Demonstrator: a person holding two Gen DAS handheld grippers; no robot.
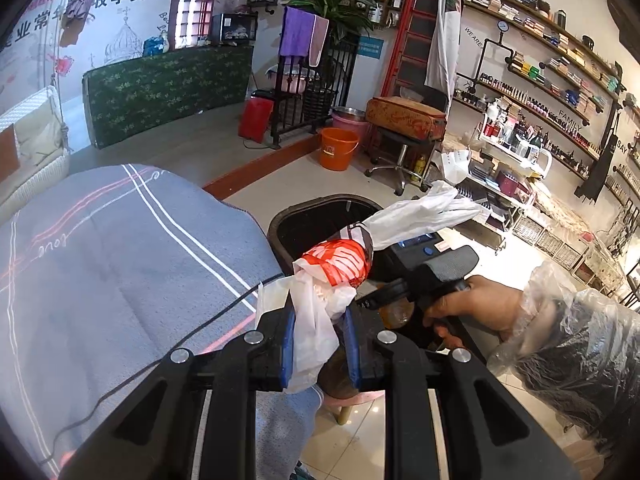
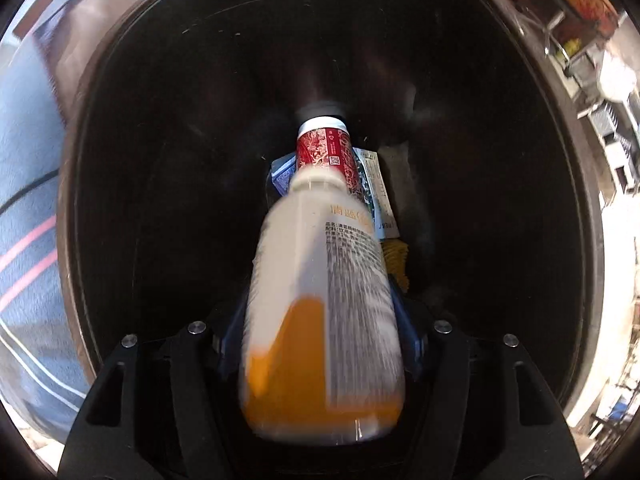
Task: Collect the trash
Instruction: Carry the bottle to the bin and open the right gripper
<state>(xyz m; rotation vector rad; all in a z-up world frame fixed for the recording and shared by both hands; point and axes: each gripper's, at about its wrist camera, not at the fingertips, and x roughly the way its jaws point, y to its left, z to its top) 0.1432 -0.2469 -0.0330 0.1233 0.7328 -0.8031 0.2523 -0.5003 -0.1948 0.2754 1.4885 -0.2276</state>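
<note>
In the left wrist view my left gripper (image 1: 318,346) is shut on a crumpled white and red plastic bag (image 1: 340,268), held above the table edge near a dark bin (image 1: 304,220). The right gripper's body (image 1: 424,276) shows beyond it, over the bin, held by a hand. In the right wrist view my right gripper (image 2: 320,344) points down into the bin (image 2: 120,160) with a white and orange bottle (image 2: 320,300) between its jaws; the bottle is motion-blurred. A red can (image 2: 324,148) and paper scraps (image 2: 380,196) lie at the bin's bottom.
A table with a grey striped cloth (image 1: 120,260) lies left of the bin, with a black cable across it. An orange bucket (image 1: 338,148), a stool (image 1: 404,120) and a trolley of bottles (image 1: 508,152) stand on the floor behind.
</note>
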